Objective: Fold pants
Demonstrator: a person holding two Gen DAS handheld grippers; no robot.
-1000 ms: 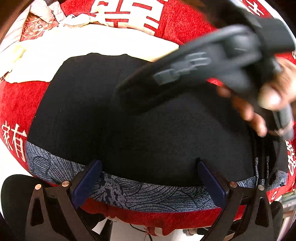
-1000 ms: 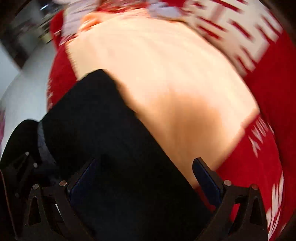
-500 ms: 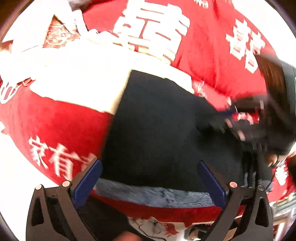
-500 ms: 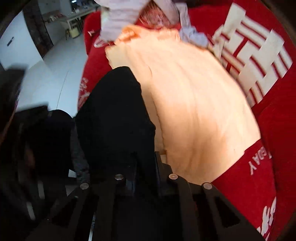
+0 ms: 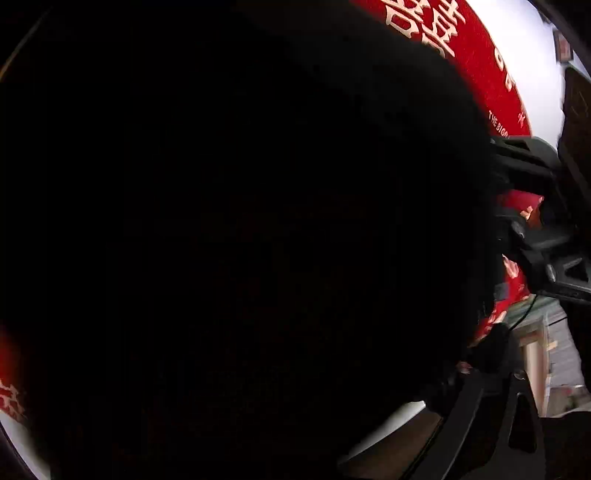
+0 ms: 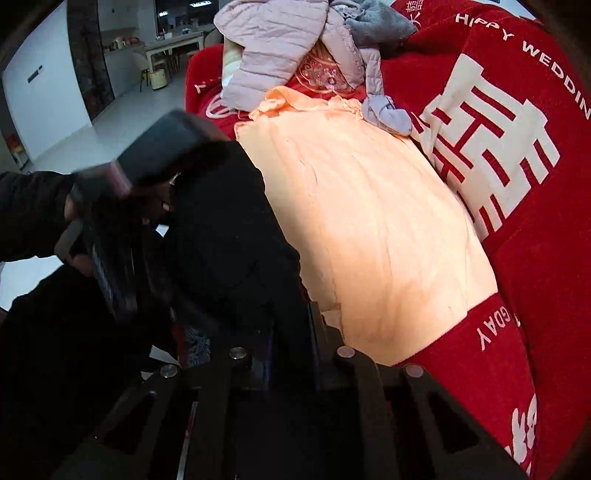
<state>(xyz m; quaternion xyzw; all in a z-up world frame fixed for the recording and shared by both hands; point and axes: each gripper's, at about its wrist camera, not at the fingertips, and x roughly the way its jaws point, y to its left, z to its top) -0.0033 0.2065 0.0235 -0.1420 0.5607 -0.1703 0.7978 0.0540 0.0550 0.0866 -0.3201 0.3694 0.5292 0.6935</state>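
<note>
The black pants (image 6: pixel 229 229) lie on a red blanket, and one edge of them is raised. My right gripper (image 6: pixel 291 321) is shut on that black cloth, which runs up between its two fingers. In the right wrist view my left gripper (image 6: pixel 147 206) is blurred and pushed against the pants from the left, held by a hand in a dark sleeve (image 6: pixel 29 210). The left wrist view is almost filled by the dark pants (image 5: pixel 240 240). Only one left finger (image 5: pixel 469 406) shows, far out to the side. The left jaws are closing with cloth between them.
A peach cloth (image 6: pixel 369 221) lies spread beside the pants on the red blanket (image 6: pixel 535 258) with white characters. A pink padded jacket (image 6: pixel 280 44) and a grey garment (image 6: pixel 380 18) are piled at the far end. Pale floor and a table (image 6: pixel 173 40) lie beyond, at the left.
My right gripper has shut on the pants and lifted their edge. My left gripper has swung in against the pants, whose black cloth now covers its camera.
</note>
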